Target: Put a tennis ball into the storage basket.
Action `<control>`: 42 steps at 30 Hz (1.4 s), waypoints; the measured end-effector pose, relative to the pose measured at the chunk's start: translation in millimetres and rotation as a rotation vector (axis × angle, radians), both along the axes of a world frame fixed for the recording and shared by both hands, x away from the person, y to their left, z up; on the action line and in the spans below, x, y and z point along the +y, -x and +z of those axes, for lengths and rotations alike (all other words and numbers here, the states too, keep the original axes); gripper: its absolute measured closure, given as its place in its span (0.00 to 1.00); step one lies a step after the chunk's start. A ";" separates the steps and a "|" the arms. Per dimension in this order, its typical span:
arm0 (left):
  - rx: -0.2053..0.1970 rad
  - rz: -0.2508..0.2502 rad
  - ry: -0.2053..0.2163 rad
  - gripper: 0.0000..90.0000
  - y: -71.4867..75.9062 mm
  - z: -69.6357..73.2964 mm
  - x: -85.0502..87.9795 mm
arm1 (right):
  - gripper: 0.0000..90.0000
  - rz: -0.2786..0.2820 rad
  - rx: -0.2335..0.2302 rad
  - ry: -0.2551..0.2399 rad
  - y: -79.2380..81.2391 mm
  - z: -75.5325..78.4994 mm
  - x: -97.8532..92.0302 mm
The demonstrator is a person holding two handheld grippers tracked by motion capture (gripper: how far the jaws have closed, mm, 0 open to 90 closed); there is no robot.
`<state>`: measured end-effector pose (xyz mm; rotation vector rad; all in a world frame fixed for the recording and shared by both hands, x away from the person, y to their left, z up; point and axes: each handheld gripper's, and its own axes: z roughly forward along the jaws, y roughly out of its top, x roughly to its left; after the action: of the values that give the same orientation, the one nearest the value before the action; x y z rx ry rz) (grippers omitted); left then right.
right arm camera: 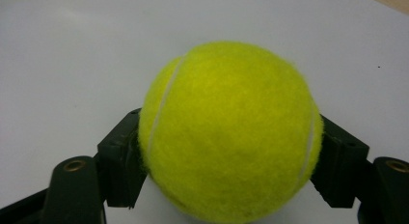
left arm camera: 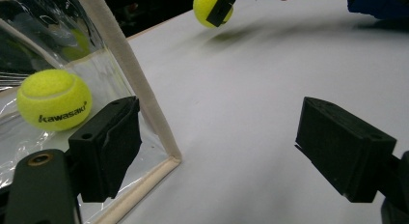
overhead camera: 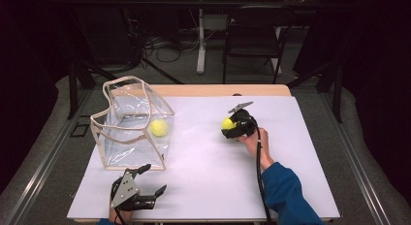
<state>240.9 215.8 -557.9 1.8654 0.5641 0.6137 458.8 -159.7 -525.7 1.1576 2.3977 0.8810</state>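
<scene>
A yellow tennis ball [right arm camera: 231, 132] sits between my right gripper's [right arm camera: 231, 166] two black jaws, and both pads press its sides. In the high view that gripper [overhead camera: 227, 128] holds the ball [overhead camera: 228, 122] right of the table's middle; the ball [left arm camera: 206, 9] seems to hang just above its shadow. A second tennis ball [overhead camera: 159, 127] lies inside a clear bag [overhead camera: 121, 137] with cream edging at the left. My left gripper [overhead camera: 154, 179] stands open near the front edge, just in front of the bag. Its jaws [left arm camera: 217, 147] are wide apart, with the bag's corner [left arm camera: 159, 137] and the bagged ball [left arm camera: 54, 99] beside the left one.
A white sheet [overhead camera: 203, 176] covers the table. Behind the table stand a dark chair [overhead camera: 254, 36] and a white table leg [overhead camera: 200, 40], with cables [overhead camera: 165, 45] on the floor. The person's blue sleeve [overhead camera: 286, 191] comes in at the bottom right.
</scene>
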 end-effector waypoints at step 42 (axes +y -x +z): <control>0.005 0.000 0.015 0.18 -1.5 -0.9 2.1 | 0.29 0.118 -0.023 0.002 28.1 35.8 14.6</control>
<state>242.3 217.8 -558.8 1.8535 0.5701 0.6029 430.7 -145.1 -489.9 1.0077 2.4689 0.9224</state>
